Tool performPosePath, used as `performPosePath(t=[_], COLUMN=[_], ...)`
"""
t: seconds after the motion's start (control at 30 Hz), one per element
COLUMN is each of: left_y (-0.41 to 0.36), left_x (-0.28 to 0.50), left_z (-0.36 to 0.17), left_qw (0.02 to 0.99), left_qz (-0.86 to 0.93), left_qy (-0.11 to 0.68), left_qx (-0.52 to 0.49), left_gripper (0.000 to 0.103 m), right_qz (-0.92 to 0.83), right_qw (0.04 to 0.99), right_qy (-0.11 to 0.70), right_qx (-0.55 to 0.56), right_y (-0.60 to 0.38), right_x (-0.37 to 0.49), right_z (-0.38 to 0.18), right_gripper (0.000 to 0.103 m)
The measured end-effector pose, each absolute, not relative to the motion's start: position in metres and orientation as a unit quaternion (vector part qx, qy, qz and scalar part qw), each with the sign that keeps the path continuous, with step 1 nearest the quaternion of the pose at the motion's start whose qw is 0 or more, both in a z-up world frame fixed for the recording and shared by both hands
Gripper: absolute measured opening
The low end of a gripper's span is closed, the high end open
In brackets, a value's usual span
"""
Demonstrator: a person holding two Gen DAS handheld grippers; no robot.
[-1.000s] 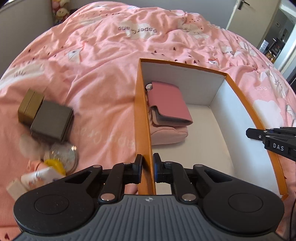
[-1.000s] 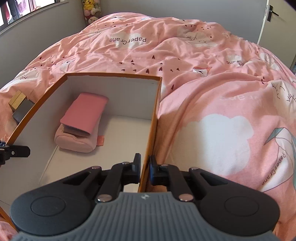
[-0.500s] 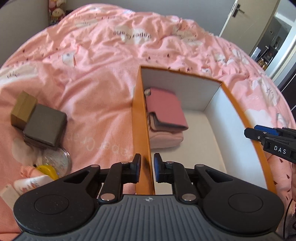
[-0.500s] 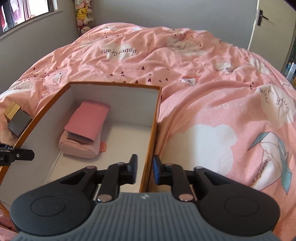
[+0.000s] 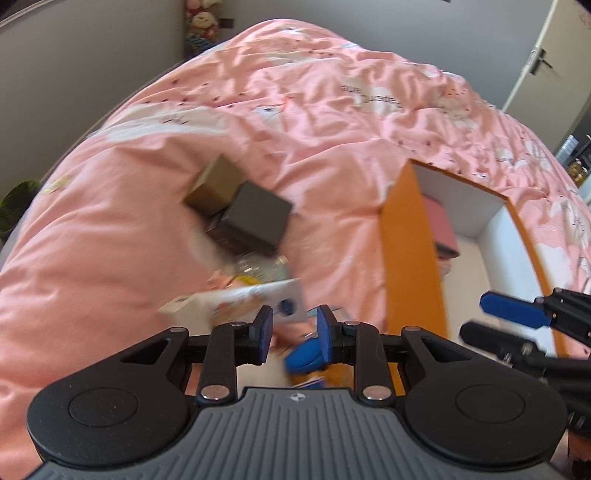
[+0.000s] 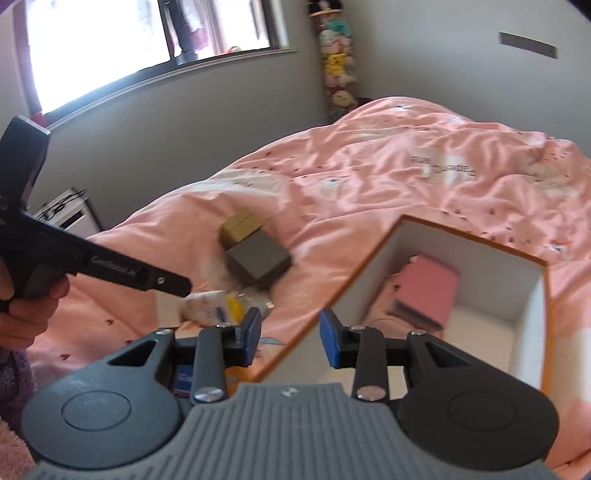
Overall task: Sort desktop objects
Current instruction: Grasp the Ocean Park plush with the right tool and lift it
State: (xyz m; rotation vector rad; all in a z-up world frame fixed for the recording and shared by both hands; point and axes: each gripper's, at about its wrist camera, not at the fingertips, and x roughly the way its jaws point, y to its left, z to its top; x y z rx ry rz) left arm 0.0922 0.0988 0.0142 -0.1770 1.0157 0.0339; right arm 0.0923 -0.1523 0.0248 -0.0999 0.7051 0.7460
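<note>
One orange box (image 6: 373, 258); two small boxes beside it, grey (image 5: 256, 219) and tan (image 5: 214, 184); one pink wallet (image 6: 430, 291) inside; two grippers.

Daylight floods in through the window (image 6: 147, 33), blown out to white — the room is bright, shadows soft. Both views smear with motion blur: the small boxes (image 5: 255, 218) and the pink bedding (image 5: 332, 110) lose their edges. Fisheye bending curves the walls (image 6: 424, 55) at the edges.

Left tool (image 5: 291, 334): lower centre of frame, jaws opening, nothing between.
Right tool (image 6: 290, 338): lower centre, jaws opening, empty.
</note>
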Motion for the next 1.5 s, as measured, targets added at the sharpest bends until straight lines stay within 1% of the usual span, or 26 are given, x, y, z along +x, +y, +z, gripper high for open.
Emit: performPosePath(t=[0.13,0.23,0.43,0.5,0.57,0.7,0.87,0.93,1.0,1.07,1.17,1.3,1.5], left_y=[0.117,0.125,0.135,0.138,0.142,0.146,0.147,0.145,0.142,0.138,0.137,0.143,0.143], left_x=[0.076,0.067,0.060,0.059,0.059,0.062,0.068,0.071,0.073,0.073,0.073,0.073,0.074], left_z=[0.007,-0.003,-0.028,-0.032,-0.034,-0.041,-0.049,-0.052,-0.053,-0.052,-0.051,-0.045,-0.043], left_qw=[0.863,0.855,0.838,0.836,0.835,0.833,0.831,0.827,0.823,0.824,0.821,0.817,0.810], left_qz=[0.033,0.024,0.022,0.022,0.020,0.014,0.026,0.023,0.021,0.024,0.039,0.053,0.061], left_qy=[0.497,0.512,0.538,0.540,0.541,0.543,0.546,0.552,0.558,0.557,0.558,0.559,0.566], left_qx=[-0.080,-0.077,-0.084,-0.091,-0.097,-0.106,-0.102,-0.102,-0.103,-0.103,-0.114,-0.135,-0.138], left_gripper=[0.029,0.031,0.033,0.034,0.035,0.036,0.036,0.039,0.050,0.052,0.054,0.055,0.059], right_qz=[0.400,0.408,0.383,0.372,0.354,0.337,0.331,0.331,0.335,0.338,0.342,0.362,0.360], right_qw=[0.837,0.815,0.789,0.783,0.780,0.775,0.783,0.788,0.792,0.798,0.812,0.828,0.871], right_qy=[0.352,0.368,0.381,0.383,0.380,0.379,0.371,0.366,0.366,0.367,0.357,0.334,0.279], right_qx=[-0.124,-0.185,-0.293,-0.319,-0.350,-0.377,-0.373,-0.369,-0.355,-0.338,-0.312,-0.268,-0.185], right_y=[-0.102,-0.070,-0.029,-0.021,-0.014,-0.002,0.005,0.005,0.001,-0.004,-0.015,-0.032,-0.067], right_x=[0.065,0.050,0.037,0.039,0.039,0.042,0.045,0.044,0.045,0.046,0.042,0.029,0.019], right_z=[0.006,-0.015,-0.050,-0.060,-0.068,-0.086,-0.099,-0.102,-0.100,-0.095,-0.083,-0.060,-0.012], right_gripper=[0.038,0.041,0.044,0.049,0.050,0.052,0.057,0.057,0.051,0.048,0.046,0.045,0.045])
